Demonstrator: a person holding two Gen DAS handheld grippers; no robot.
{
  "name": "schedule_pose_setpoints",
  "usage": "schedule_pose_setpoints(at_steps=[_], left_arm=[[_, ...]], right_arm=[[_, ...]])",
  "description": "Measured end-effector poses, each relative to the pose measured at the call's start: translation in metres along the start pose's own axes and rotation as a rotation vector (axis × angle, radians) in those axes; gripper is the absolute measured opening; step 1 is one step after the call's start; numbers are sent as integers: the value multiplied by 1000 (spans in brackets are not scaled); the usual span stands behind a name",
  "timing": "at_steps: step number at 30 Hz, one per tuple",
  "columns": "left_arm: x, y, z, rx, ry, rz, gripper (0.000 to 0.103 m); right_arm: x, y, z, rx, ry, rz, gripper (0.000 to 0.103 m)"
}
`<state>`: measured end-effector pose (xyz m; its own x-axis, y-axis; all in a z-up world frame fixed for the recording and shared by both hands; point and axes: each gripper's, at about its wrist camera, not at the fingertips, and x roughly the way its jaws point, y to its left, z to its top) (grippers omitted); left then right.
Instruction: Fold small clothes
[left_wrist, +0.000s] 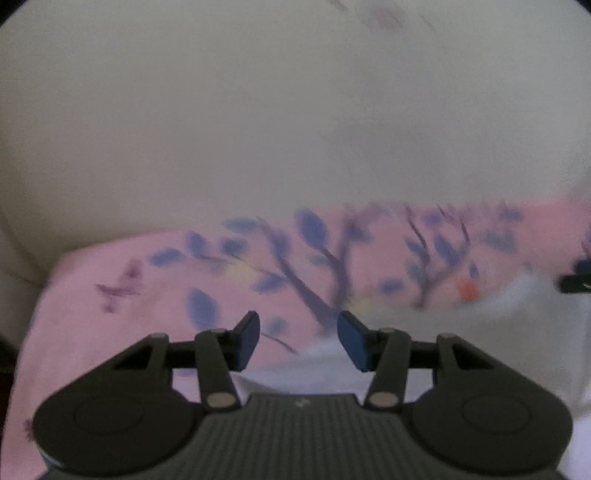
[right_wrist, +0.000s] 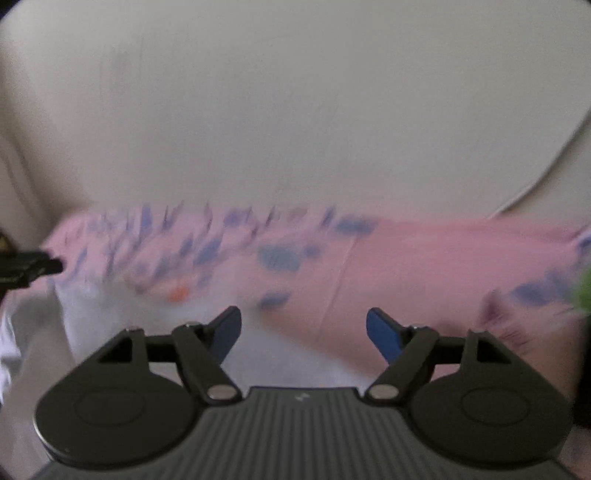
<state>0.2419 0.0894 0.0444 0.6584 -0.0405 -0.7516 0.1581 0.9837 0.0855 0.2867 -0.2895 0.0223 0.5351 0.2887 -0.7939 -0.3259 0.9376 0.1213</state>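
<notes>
Bare cream surface (left_wrist: 258, 129) beyond garment (left_wrist: 110, 295)

- Setting: most likely a domestic interior; the blurred views do not fix the room type
- Evidence: broad cream-coloured surface (left_wrist: 258, 129) with a curved edge, resembling a table top or upholstered furniture
- Evidence: small pink garment (left_wrist: 110, 295) printed with blue leaves and branches, laid across this surface, consistent with household laundry
</notes>
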Motion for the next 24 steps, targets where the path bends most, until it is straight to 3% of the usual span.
schedule_pose_setpoints(at_steps=[1, 3, 4, 5, 8, 12, 14, 16, 17, 18, 20, 21, 24], left_arm=[[9, -9, -2, 44, 11, 5, 48], [29, -28, -7, 125, 25, 22, 42], [34, -37, -11, 160, 21, 35, 18], [38, -44, -12, 201, 12, 48, 6], [33, -56, -6, 246, -13, 115, 3], [39, -60, 29, 179, -94, 182, 3], [48, -66, 37, 159, -117, 236, 4], [63, -72, 36, 153, -54, 284, 8], [68, -75, 33, 179, -10, 292, 9], [68, -75, 29, 202, 16, 301, 9], [44, -69, 21, 203, -19, 306, 9], [26, -62, 18, 187, -43, 296, 9], [-45, -33, 0, 88, -114, 197, 14]], right_arm=[[1, 6, -2, -42, -3, -6, 75], [1, 20, -5, -141, -4, 1, 60], [0, 24, -4, -168, -6, 5, 10], [-3, 27, -3, -177, -3, 28, 0], [-17, 33, 6, -212, -112, -53, 0], [-14, 20, 39, -74, -223, -114, 0], [4, 18, 41, -47, -184, -166, 0], [24, 14, 37, -30, -65, -194, 0], [22, 13, 33, -32, -49, -214, 0], [10, 10, 30, -24, -67, -210, 1], [-33, -4, 21, 40, -154, -144, 23], [-59, -13, 13, 76, -198, -113, 27], [-136, -35, -30, 142, -263, -72, 29]])
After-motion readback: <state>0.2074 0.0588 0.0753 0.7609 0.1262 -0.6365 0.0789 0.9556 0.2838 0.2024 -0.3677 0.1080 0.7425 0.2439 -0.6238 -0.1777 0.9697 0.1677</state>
